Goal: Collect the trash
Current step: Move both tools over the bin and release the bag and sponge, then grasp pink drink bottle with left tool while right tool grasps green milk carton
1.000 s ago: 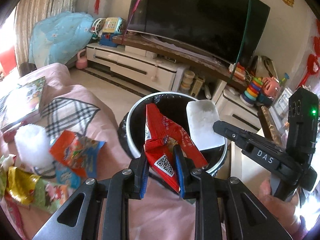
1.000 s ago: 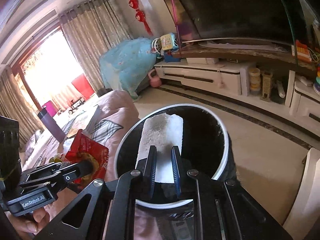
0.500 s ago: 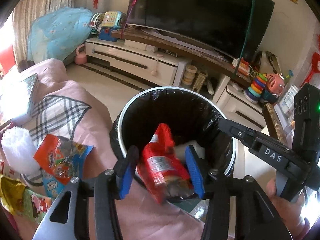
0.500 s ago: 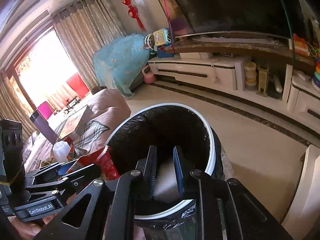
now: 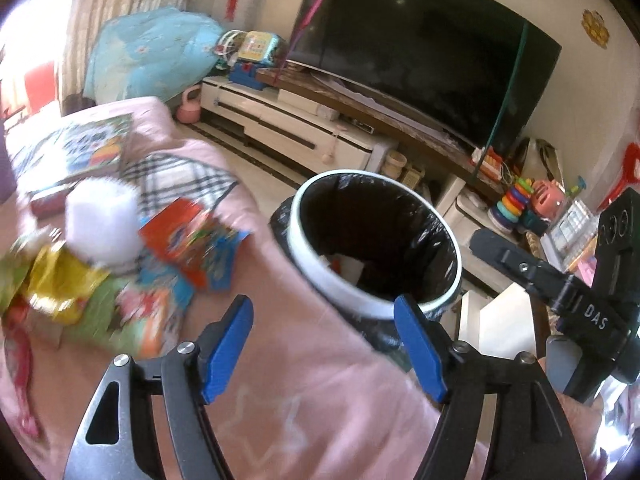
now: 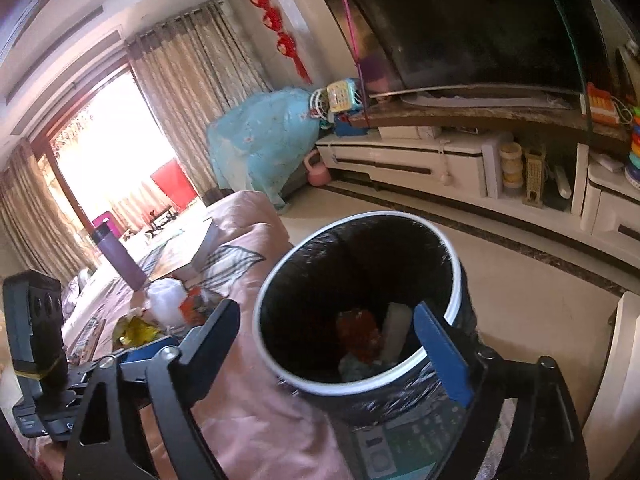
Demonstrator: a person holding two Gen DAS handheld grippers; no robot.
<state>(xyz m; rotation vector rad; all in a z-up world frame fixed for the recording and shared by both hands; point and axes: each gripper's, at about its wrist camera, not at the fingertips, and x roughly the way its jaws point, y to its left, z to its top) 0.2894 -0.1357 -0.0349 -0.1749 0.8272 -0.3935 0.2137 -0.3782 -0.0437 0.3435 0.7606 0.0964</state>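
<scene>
left tool [image 5: 322, 346] opening, empty | right tool [image 6: 332, 344] opening (nothing between) | bin [image 6: 280, 364]

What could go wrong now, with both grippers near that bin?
The left gripper and right gripper, jaws opening and empty, are close together, so they could knock each other. The bin stands against the pink cover's edge; a bump might tip it. Wrappers still on the cover could slide off.

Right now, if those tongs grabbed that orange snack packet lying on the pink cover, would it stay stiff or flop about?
The orange snack packet would probably flop: it looks thin, crinkled and flat. It likely weighs little, seeming empty. Its glossy film may slip between the pads, though blur limits certainty.
</scene>
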